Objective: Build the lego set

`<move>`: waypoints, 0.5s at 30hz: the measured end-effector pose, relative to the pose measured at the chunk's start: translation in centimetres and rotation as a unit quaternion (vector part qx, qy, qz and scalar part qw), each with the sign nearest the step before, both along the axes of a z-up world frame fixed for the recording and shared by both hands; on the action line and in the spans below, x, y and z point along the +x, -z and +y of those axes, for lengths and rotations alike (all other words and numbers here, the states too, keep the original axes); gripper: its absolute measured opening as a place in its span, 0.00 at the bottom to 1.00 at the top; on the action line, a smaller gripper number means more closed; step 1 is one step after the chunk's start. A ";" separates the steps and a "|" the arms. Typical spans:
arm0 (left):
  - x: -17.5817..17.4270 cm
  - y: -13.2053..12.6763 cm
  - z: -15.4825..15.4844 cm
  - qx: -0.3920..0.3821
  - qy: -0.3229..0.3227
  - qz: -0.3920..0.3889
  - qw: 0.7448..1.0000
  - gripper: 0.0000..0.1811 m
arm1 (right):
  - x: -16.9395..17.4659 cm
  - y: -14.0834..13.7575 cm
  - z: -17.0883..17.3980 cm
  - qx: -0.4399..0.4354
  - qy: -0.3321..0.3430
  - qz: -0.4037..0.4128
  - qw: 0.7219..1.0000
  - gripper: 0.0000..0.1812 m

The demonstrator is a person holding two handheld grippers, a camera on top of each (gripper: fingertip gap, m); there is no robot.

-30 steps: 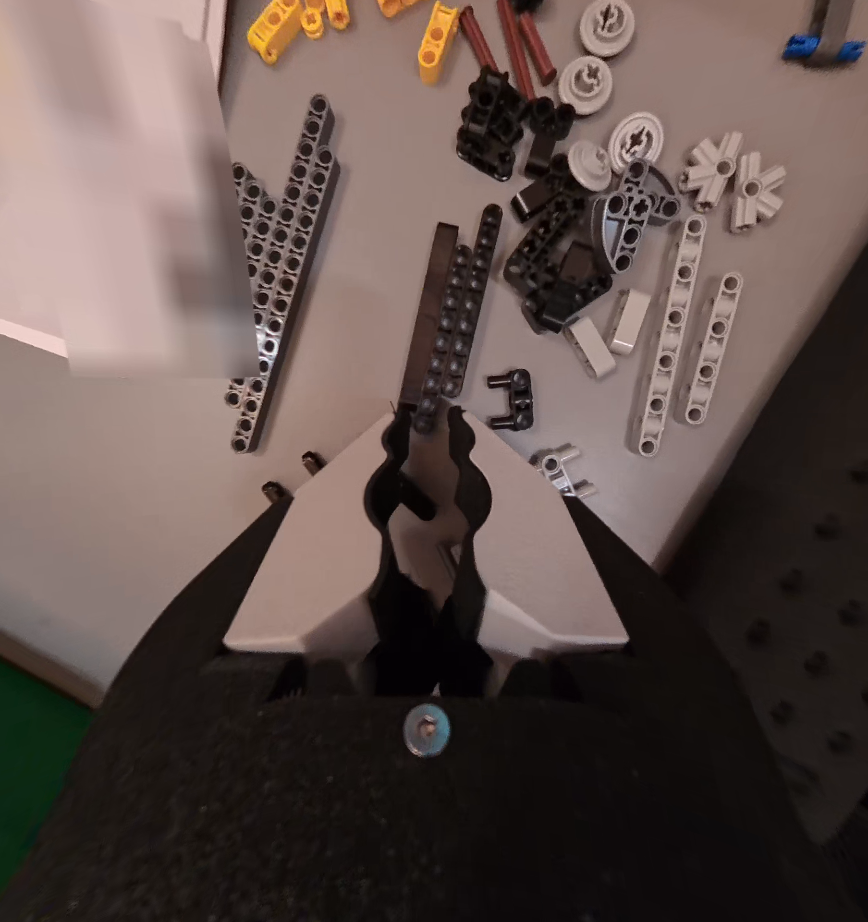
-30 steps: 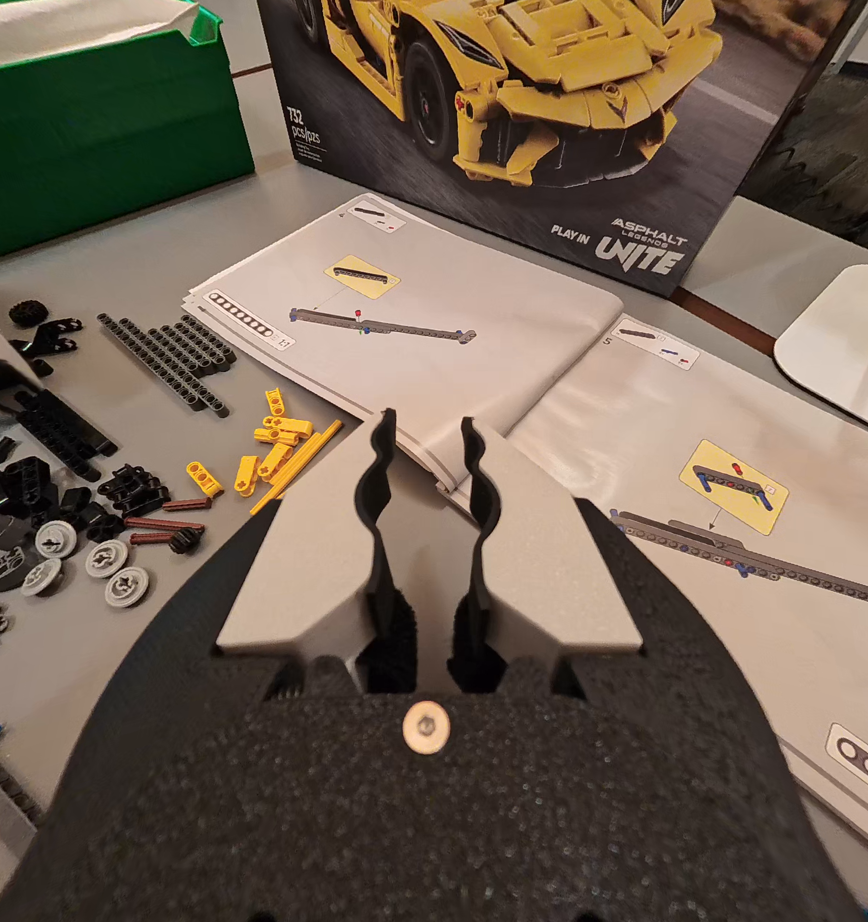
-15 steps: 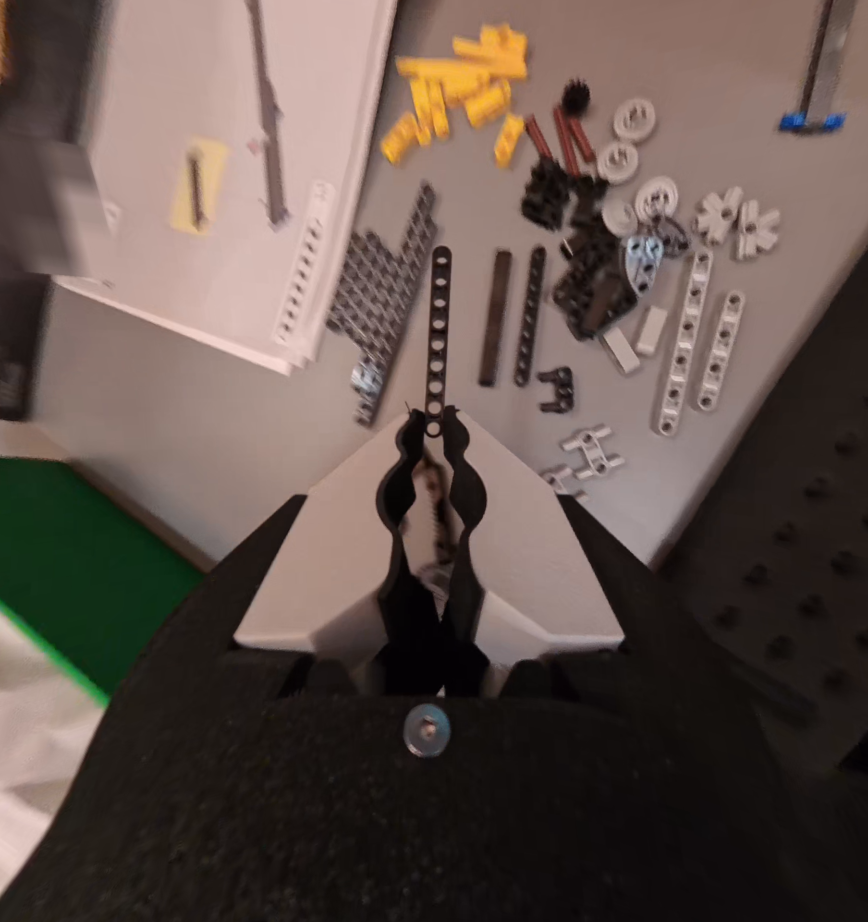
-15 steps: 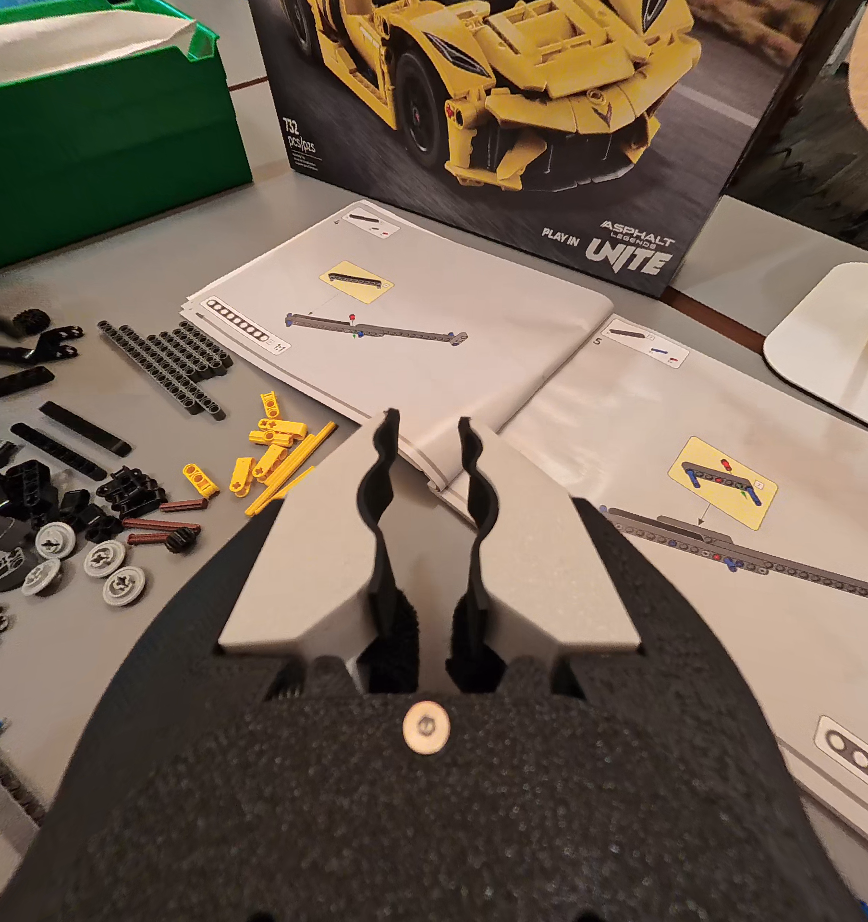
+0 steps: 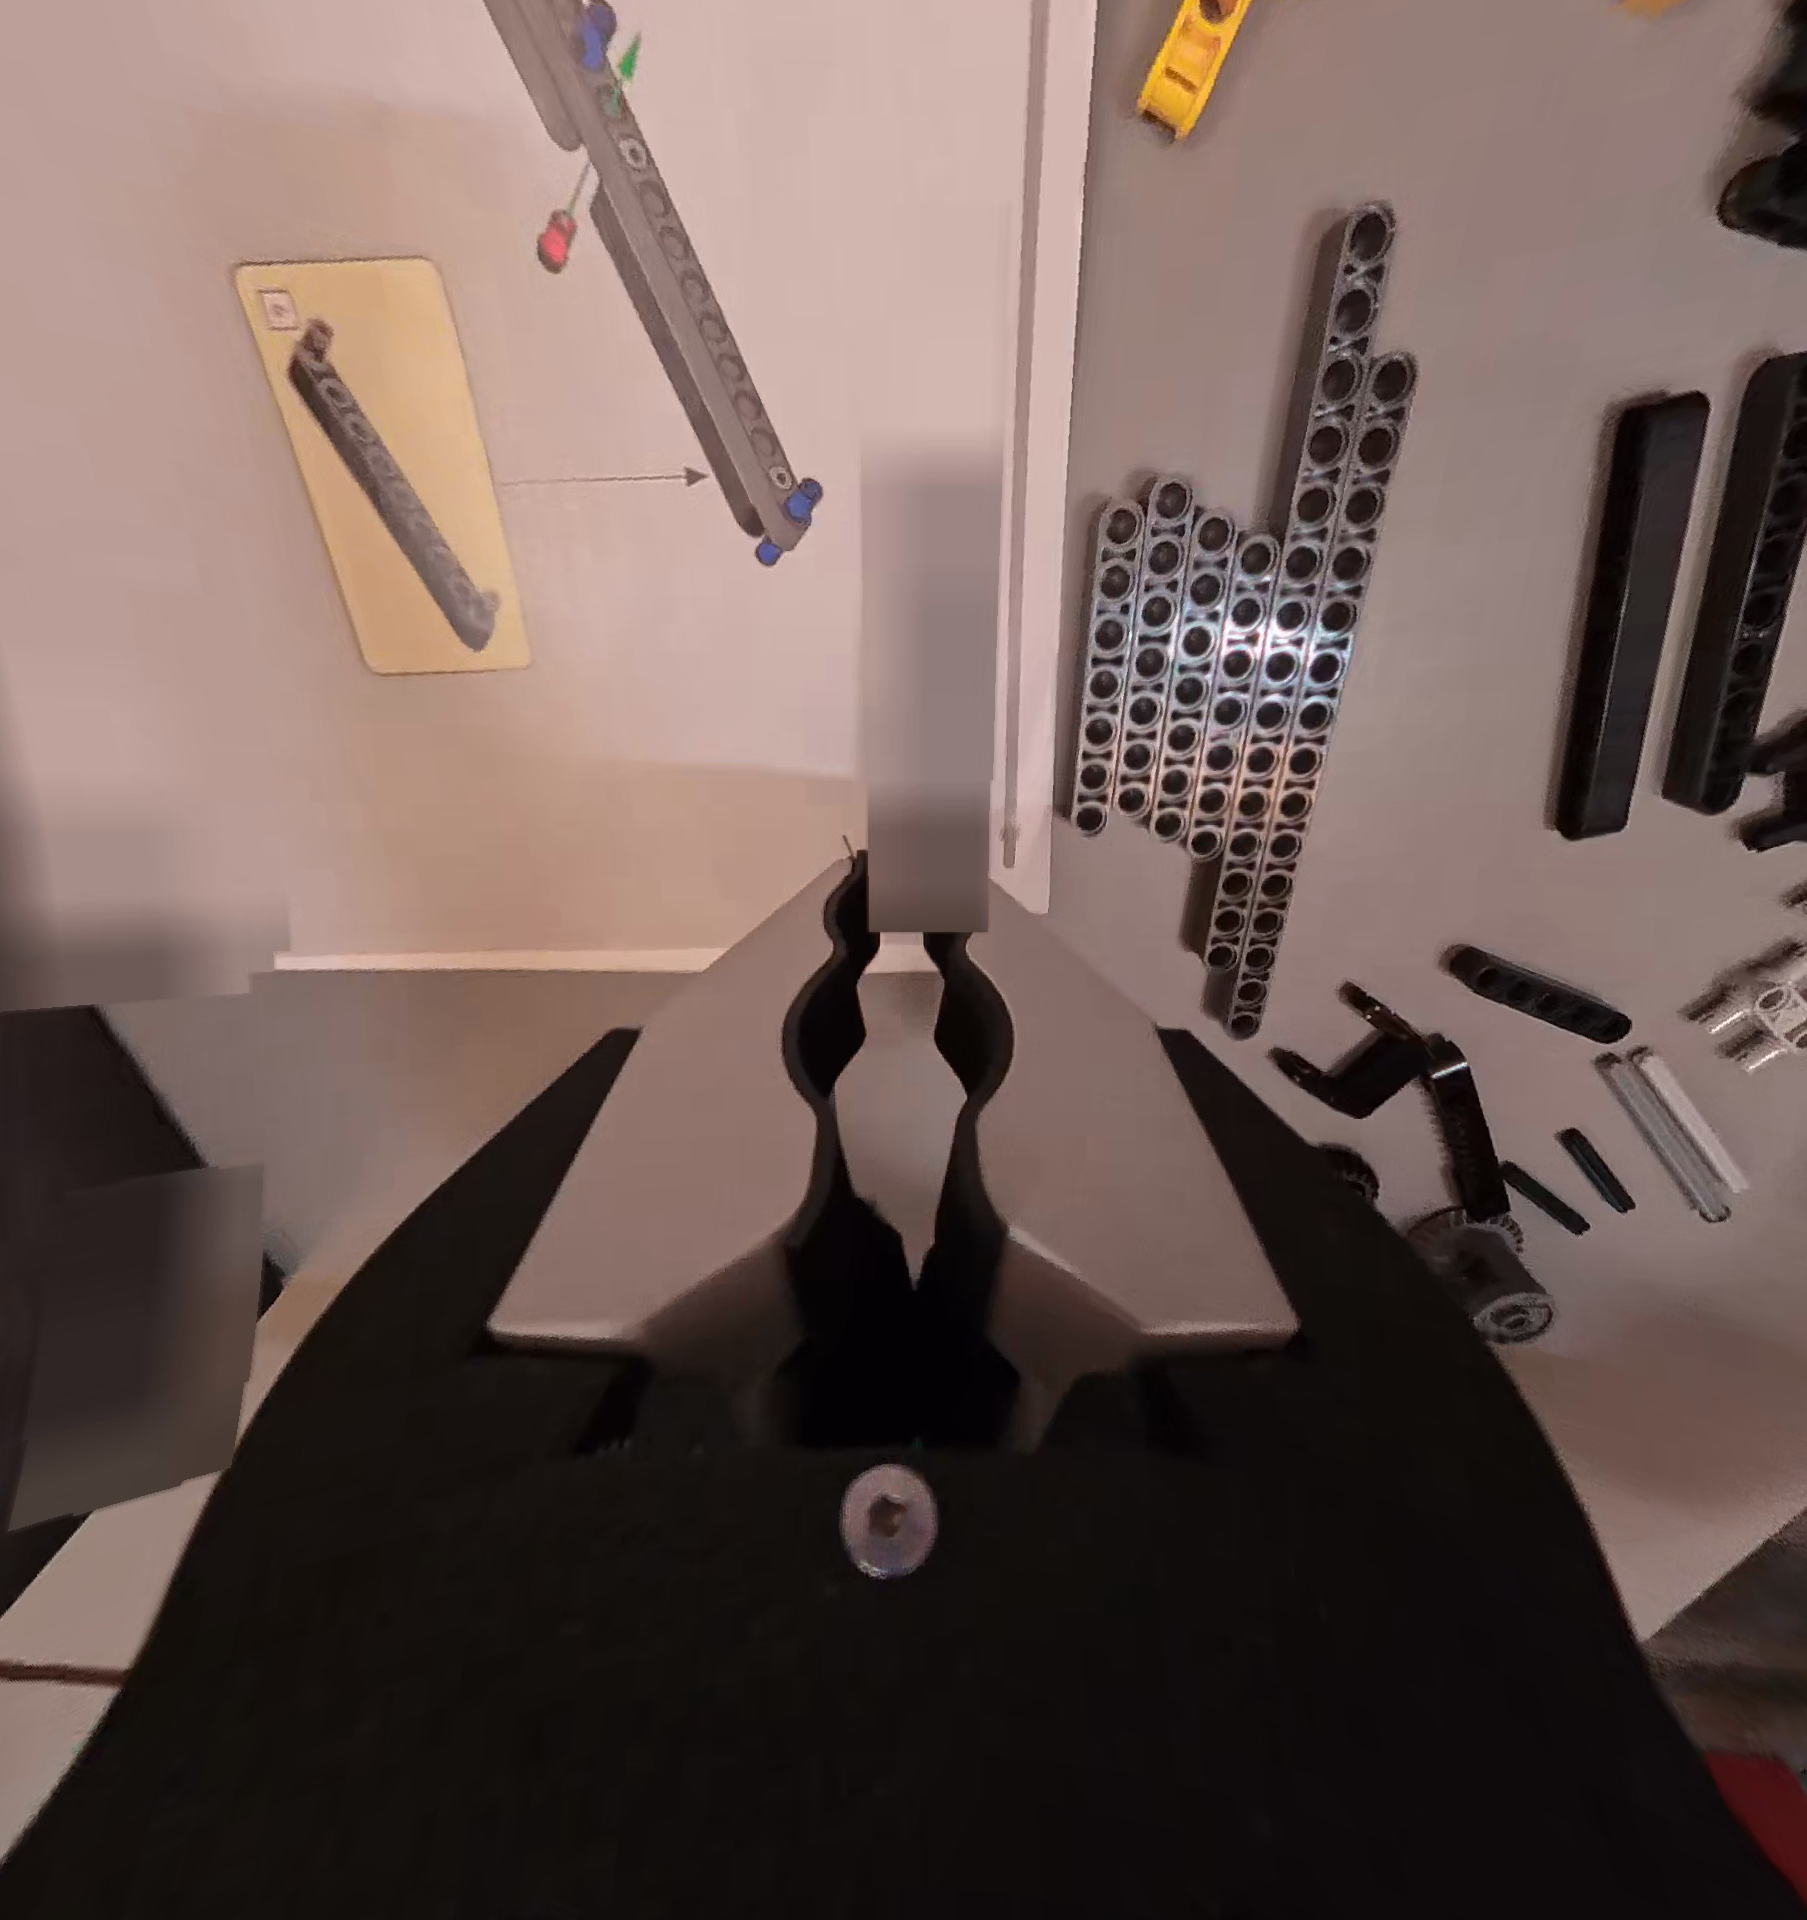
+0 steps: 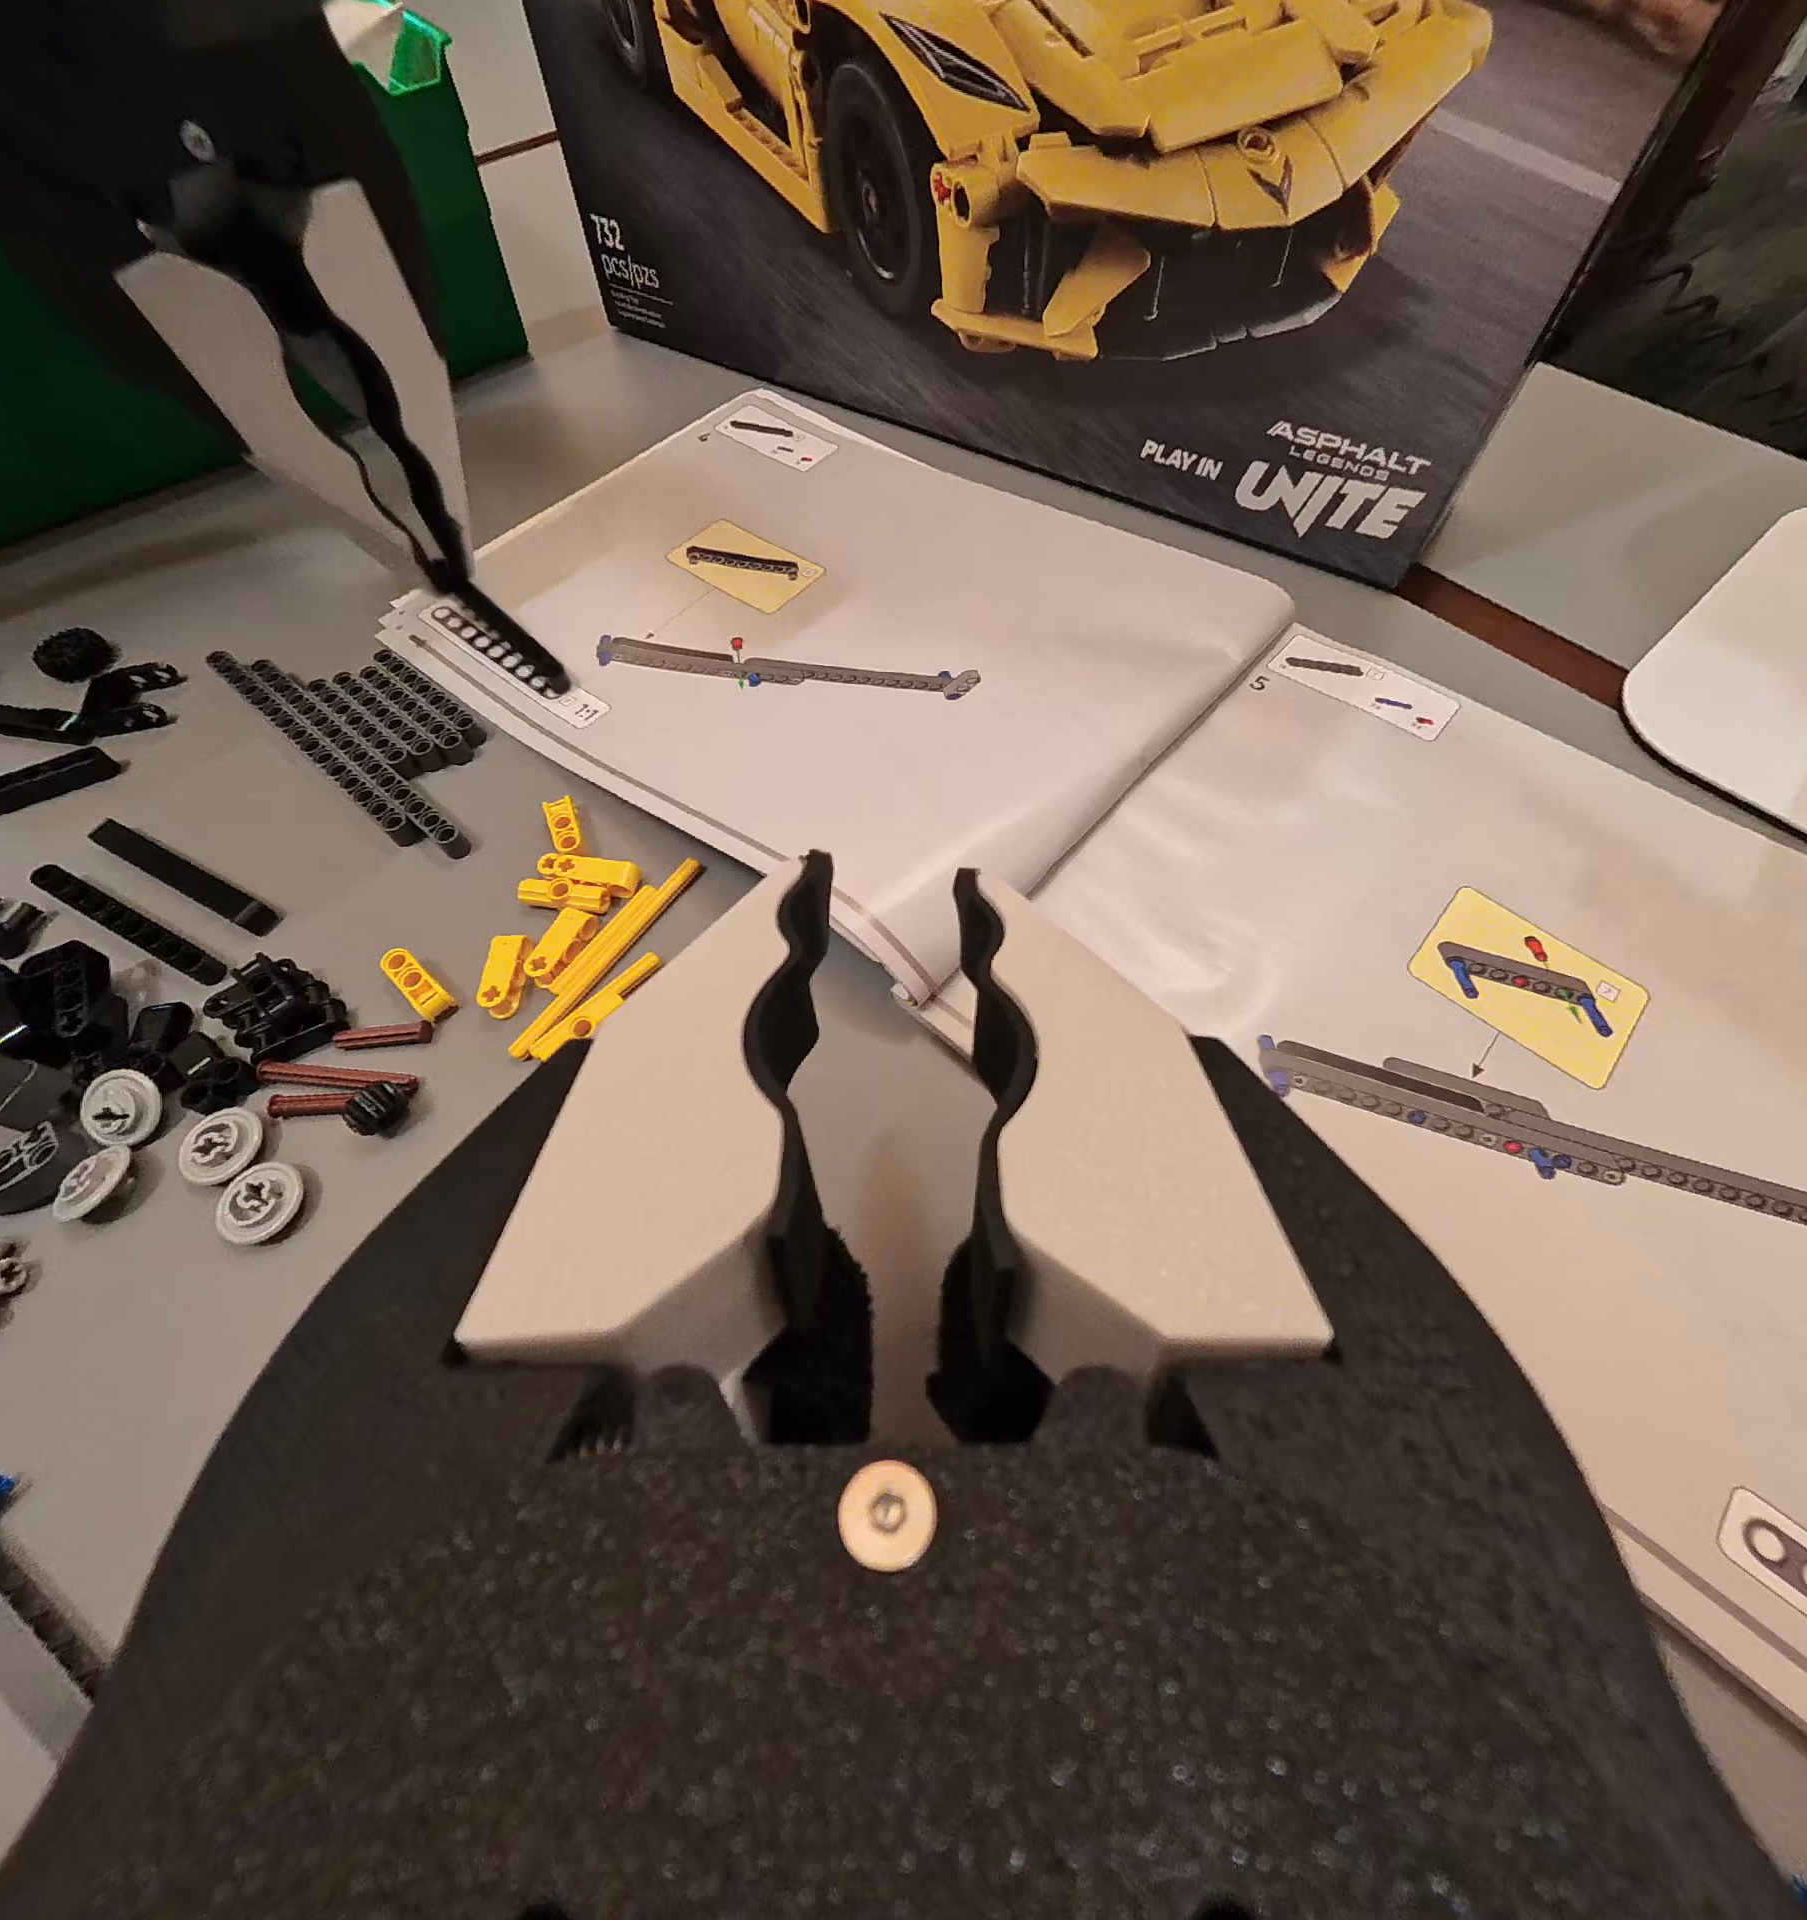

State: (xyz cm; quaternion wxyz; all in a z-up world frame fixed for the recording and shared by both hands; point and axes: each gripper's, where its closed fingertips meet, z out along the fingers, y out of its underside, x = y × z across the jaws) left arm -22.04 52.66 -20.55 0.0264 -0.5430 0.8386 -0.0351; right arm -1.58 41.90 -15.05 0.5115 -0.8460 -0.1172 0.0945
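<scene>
while the left gripper [image 6: 442,566] pinches one end of a black beam [image 6: 499,649], the beam lies flat on the instruction booklet [image 6: 878,748], along the booklet's edge nearest the loose parts. its long axis runs straight out from the fingertips. the right gripper [image 6: 888,883] hangs wide and empty, well apart over the booklet's near edge; left is plainly nearer.

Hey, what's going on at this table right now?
A person is building a Lego car set with two handheld tools. The left tool is shut on a black holed beam, laying it over the beam outline printed at the edge of the open instruction booklet, apparently to check its length. The right tool hovers open and empty above the booklet. Loose parts lie sorted on the grey table, with the set's box standing behind.
</scene>
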 end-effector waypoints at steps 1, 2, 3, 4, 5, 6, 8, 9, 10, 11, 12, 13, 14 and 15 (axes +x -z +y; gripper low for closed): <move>0.0 0.4 -0.2 -0.007 -0.001 0.003 1.000 0.03 | 0.1 0.0 0.0 0.000 0.000 0.000 1.000 0.13; -0.1 0.7 -0.4 -0.012 -0.003 0.007 1.000 0.03 | 0.1 -0.1 0.0 0.000 0.001 0.000 1.000 0.13; -0.2 1.0 -0.5 -0.013 -0.004 0.009 1.000 0.03 | 0.1 -0.1 0.0 -0.001 0.001 0.001 1.000 0.13; 0.0 1.1 -0.5 -0.014 -0.006 0.003 1.000 0.03 | 0.1 0.0 0.0 -0.002 0.000 0.001 1.000 0.13; 0.2 1.0 -0.4 -0.012 -0.009 -0.004 1.000 0.03 | 0.1 0.0 -0.1 -0.003 0.000 0.000 1.000 0.13; 0.2 0.8 -0.1 -0.006 -0.015 -0.005 1.000 0.06 | 0.2 0.1 -0.1 -0.004 0.000 -0.001 1.000 0.13; 0.0 0.2 0.1 -0.003 -0.019 -0.001 1.000 0.05 | 0.2 0.1 -0.1 -0.005 0.000 -0.003 1.000 0.13; -0.1 -0.3 0.1 -0.005 -0.018 -0.003 1.000 0.05 | 0.2 0.2 -0.1 -0.006 0.000 -0.003 1.000 0.13; 0.1 -0.7 0.0 -0.012 -0.020 -0.007 1.000 0.06 | 0.1 0.2 -0.1 -0.006 -0.001 -0.004 1.000 0.13; 0.4 -1.1 -0.1 -0.020 -0.024 -0.012 0.999 0.08 | 0.1 0.2 -0.1 -0.006 -0.001 -0.005 1.000 0.13; 1.0 -1.3 -0.1 -0.022 -0.027 -0.023 0.999 0.09 | 0.1 0.3 0.0 -0.006 -0.002 -0.005 1.000 0.13; 1.5 -1.3 -0.2 -0.023 -0.025 -0.030 0.999 0.09 | 0.0 0.3 0.0 -0.007 -0.003 -0.005 1.000 0.13; 1.7 -1.1 -0.5 -0.027 -0.015 -0.028 0.999 0.09 | 0.0 0.4 0.0 -0.008 -0.004 -0.006 1.000 0.13; 1.9 -0.7 -0.8 -0.022 -0.004 -0.024 0.999 0.09 | -0.1 0.5 0.0 -0.010 -0.004 -0.007 1.000 0.13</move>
